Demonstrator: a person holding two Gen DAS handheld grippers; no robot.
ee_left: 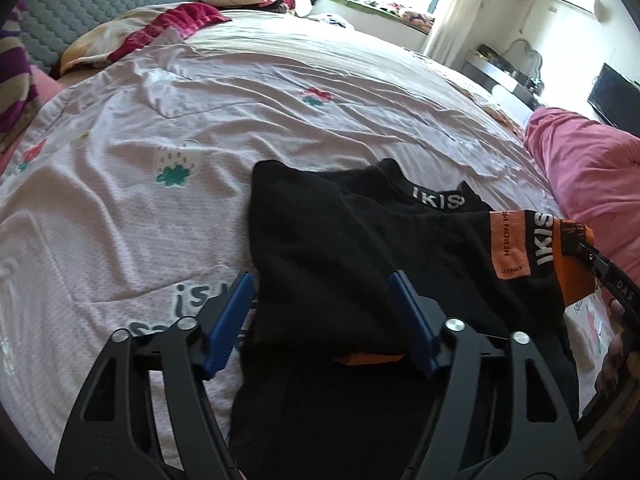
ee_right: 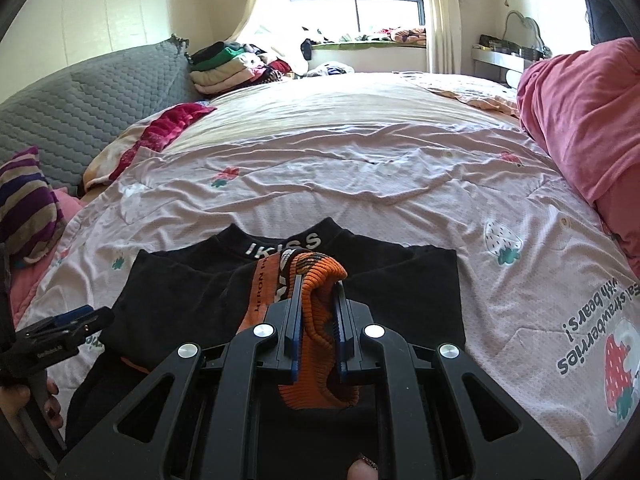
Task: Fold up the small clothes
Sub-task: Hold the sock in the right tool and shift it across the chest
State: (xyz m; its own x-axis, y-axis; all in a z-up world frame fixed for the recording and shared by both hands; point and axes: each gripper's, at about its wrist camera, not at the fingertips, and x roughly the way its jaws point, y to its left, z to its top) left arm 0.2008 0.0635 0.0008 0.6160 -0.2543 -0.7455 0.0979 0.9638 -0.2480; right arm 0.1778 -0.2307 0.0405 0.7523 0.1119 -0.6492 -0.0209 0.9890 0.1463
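Only from right wrist: gripper [ee_right: 318,300] pinching orange cuff [ee_right: 320,280]

A pink strawberry-print quilt [ee_right: 360,168] covers the bed, a red pillow [ee_right: 580,120] at its right edge, folded clothes [ee_right: 224,68] stacked beyond the grey headboard [ee_right: 88,108].

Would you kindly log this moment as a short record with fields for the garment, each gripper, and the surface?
garment: black top with orange cuff, lying partly folded, collar facing away
right gripper: shut on the orange cuff, sleeve drawn across the top
left gripper: jaws apart astride a black fold, pads not pressing it
surface: pink strawberry-print bedspread
nearby: red-pink quilt at the right edge
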